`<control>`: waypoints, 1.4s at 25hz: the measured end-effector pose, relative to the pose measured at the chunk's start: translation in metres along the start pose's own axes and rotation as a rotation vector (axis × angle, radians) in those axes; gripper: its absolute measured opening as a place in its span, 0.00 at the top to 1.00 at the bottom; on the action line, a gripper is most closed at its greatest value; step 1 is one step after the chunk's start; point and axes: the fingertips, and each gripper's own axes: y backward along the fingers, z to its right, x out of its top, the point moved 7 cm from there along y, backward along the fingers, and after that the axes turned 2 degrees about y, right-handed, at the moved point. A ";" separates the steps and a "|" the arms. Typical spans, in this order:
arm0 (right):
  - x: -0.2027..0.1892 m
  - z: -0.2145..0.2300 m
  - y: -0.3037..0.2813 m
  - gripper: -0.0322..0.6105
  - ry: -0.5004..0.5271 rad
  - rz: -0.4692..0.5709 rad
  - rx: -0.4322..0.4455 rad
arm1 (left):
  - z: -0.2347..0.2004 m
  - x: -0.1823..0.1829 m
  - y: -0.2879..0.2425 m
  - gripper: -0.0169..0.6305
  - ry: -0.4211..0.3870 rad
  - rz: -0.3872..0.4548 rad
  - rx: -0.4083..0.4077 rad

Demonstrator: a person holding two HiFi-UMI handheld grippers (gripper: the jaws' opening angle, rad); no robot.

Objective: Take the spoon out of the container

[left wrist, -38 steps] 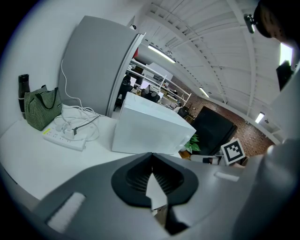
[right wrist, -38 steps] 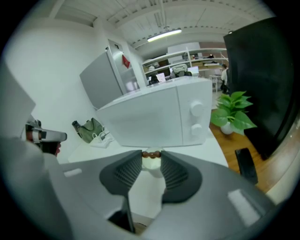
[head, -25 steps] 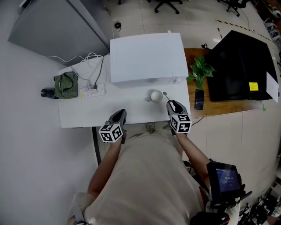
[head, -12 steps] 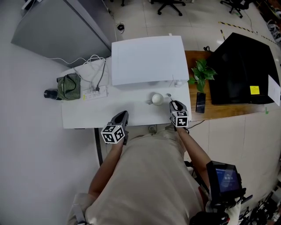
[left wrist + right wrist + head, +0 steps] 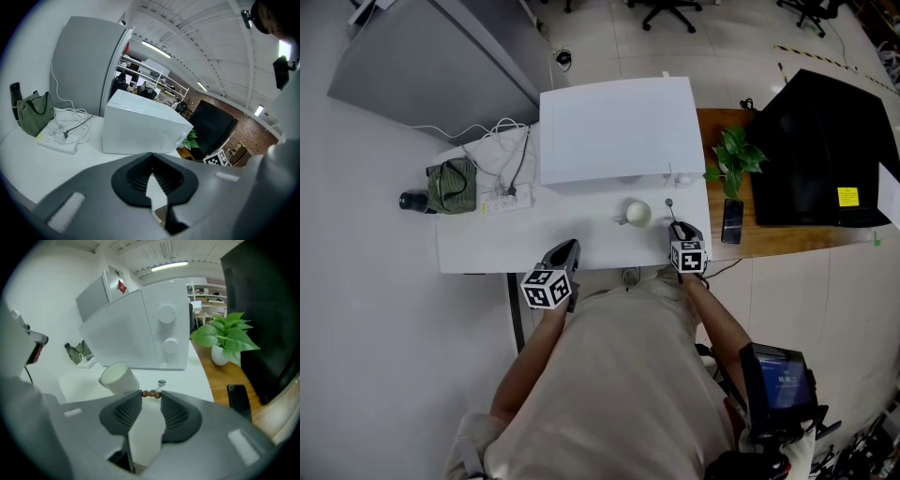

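A white cup [image 5: 637, 213] stands on the white table [image 5: 487, 244] in front of the big white appliance; in the right gripper view the cup [image 5: 117, 376] appears just left of the jaws. My right gripper [image 5: 677, 226] is shut on a spoon [image 5: 669, 204] to the right of the cup. The spoon's brown beaded handle [image 5: 151, 393] sits between the fingertips of the right gripper [image 5: 151, 394], and its small bowl [image 5: 161, 383] points away, outside the cup. My left gripper [image 5: 565, 249] hovers at the table's near edge; its jaws [image 5: 151, 157] meet at the tips with nothing between them.
A white appliance with two knobs [image 5: 614, 127] fills the back of the table. A power strip with cables [image 5: 504, 199], a green bag [image 5: 450, 183] and a dark bottle [image 5: 411, 200] lie at the left. A potted plant [image 5: 731, 155], a phone [image 5: 732, 220] and a black panel [image 5: 811, 150] sit on the wooden desk at the right.
My right gripper has sunk toward the table with the spoon still in it, ending right of the cup. The left gripper has stayed in place.
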 end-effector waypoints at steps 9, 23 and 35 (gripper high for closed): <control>-0.031 0.003 -0.023 0.75 0.038 -0.117 0.040 | 0.012 -0.006 -0.006 0.97 -0.014 -0.030 -0.004; -0.045 0.006 -0.045 0.75 0.199 -0.284 0.066 | 0.024 -0.014 -0.006 0.97 -0.010 -0.033 -0.007; -0.054 0.001 -0.045 0.66 0.179 -0.294 0.085 | 0.026 -0.022 0.000 0.97 -0.019 -0.036 -0.045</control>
